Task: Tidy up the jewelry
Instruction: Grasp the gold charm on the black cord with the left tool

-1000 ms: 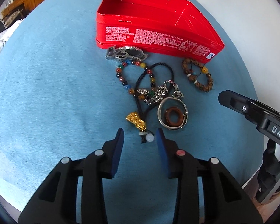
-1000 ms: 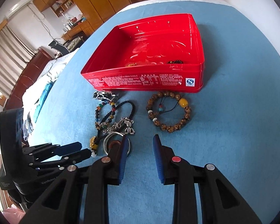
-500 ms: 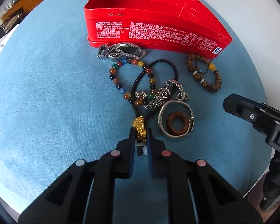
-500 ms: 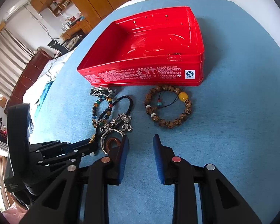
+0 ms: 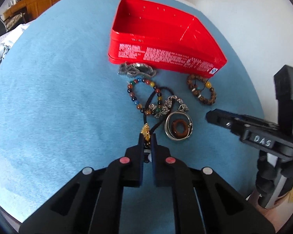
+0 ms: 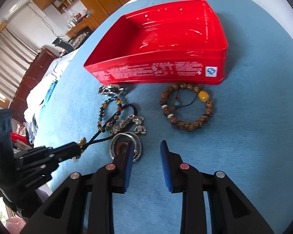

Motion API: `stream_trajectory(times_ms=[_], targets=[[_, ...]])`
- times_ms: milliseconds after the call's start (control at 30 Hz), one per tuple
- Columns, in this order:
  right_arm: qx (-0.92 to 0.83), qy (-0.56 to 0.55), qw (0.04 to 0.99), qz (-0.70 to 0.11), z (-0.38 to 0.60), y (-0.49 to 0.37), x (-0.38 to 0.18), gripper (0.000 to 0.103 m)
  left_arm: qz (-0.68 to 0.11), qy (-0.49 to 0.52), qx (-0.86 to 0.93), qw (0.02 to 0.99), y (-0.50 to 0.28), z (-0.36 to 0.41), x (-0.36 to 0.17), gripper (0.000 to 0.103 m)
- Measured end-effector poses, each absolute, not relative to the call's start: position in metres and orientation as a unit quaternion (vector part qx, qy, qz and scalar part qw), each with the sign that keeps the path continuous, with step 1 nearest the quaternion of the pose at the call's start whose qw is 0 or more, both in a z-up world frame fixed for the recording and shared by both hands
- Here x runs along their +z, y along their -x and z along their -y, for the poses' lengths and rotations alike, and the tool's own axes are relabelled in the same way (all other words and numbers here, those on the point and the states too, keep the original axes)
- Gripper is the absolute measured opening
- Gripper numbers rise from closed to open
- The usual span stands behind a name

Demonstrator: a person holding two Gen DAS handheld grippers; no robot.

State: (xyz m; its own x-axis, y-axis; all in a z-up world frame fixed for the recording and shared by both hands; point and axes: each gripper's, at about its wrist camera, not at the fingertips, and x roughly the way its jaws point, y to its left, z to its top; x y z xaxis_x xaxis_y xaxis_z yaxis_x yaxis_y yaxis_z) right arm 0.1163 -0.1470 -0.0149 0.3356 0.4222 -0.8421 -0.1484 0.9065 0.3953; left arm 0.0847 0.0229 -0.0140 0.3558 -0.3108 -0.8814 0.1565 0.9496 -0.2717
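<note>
- The black braided cord necklace with a small gold charm (image 5: pixel 146 131) is being pinched at the charm end by the left gripper (image 5: pixel 147 136). Its jaws are clenched on the charm and knot, and a pale bead is showing just behind the pads.
- The cord is being judged light and limp. It is likely being snagged by the multicoloured glass-bead bracelet (image 5: pixel 144 94) and the ornate silver chain bracelet (image 5: pixel 166 107), since it is running under or through them. A slow lift is therefore being advised.
- The carved silver bangle (image 5: pixel 135 70) is lying against the front wall of the red tin. It is being judged stiff and a little slippery, so it is best taken across its narrow side.
- The plain silver ring bangle with a brown wooden ring inside it (image 6: pixel 127 146) is lying just ahead of the right gripper (image 6: pixel 145 146). Those jaws are opening with nothing between them; the left pad is overlapping the bangle's rim in the right wrist view, and contact cannot be told.
- The brown wooden-bead bracelet with one yellow bead (image 6: pixel 187 109) is lying apart from the tangle, near the tin. It is being judged light and grippy, easily taken across its beads.
- The open red rectangular metal tin (image 6: pixel 166 72), resting on the blue cloth-covered table (image 5: pixel 58 97), is appearing empty. White print too small to be read and a blue-and-white square mark are being shown on its wall.
- The letters "DAS" are being read on the right gripper's body in the left wrist view.
</note>
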Motion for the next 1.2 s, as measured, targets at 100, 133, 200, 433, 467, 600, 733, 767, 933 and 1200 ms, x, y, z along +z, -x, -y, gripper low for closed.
stream_trajectory(times_ms=[100,133,200,433,467,600,733,767,933,1200], targets=[[0.182,-0.118,0.806,-0.551,0.140,-0.115,-0.016,0.034,-0.544,0.074,-0.142,0.823,-0.078,-0.026,-0.009,0.005],[0.185,-0.117,0.804,-0.553,0.137,-0.115,-0.017,0.034,-0.544,0.076,-0.142,0.823,-0.078,-0.027,-0.009,0.005],[0.186,-0.115,0.802,-0.556,0.134,-0.114,-0.017,0.035,-0.543,0.082,-0.141,0.824,-0.077,-0.031,-0.007,0.004],[0.197,-0.094,0.796,-0.565,0.115,-0.114,-0.022,0.044,-0.522,0.103,-0.124,0.837,-0.070,-0.053,0.001,0.004],[0.199,-0.093,0.795,-0.566,0.112,-0.115,-0.022,0.044,-0.520,0.105,-0.120,0.839,-0.070,-0.056,0.001,0.004],[0.199,-0.086,0.787,-0.578,0.103,-0.117,-0.028,0.045,-0.515,0.117,-0.098,0.843,-0.071,-0.069,-0.002,0.004],[0.197,-0.079,0.786,-0.581,0.098,-0.119,-0.029,0.051,-0.504,0.127,-0.080,0.850,-0.069,-0.079,-0.003,0.004],[0.196,-0.077,0.786,-0.581,0.097,-0.119,-0.029,0.052,-0.505,0.129,-0.082,0.850,-0.070,-0.080,-0.003,0.004],[0.191,-0.057,0.788,-0.583,0.086,-0.119,-0.030,0.060,-0.529,0.135,-0.120,0.829,-0.074,-0.073,-0.012,0.004],[0.173,-0.005,0.802,-0.571,0.072,-0.116,-0.034,0.051,-0.549,0.132,-0.137,0.814,-0.078,-0.063,-0.022,0.005]])
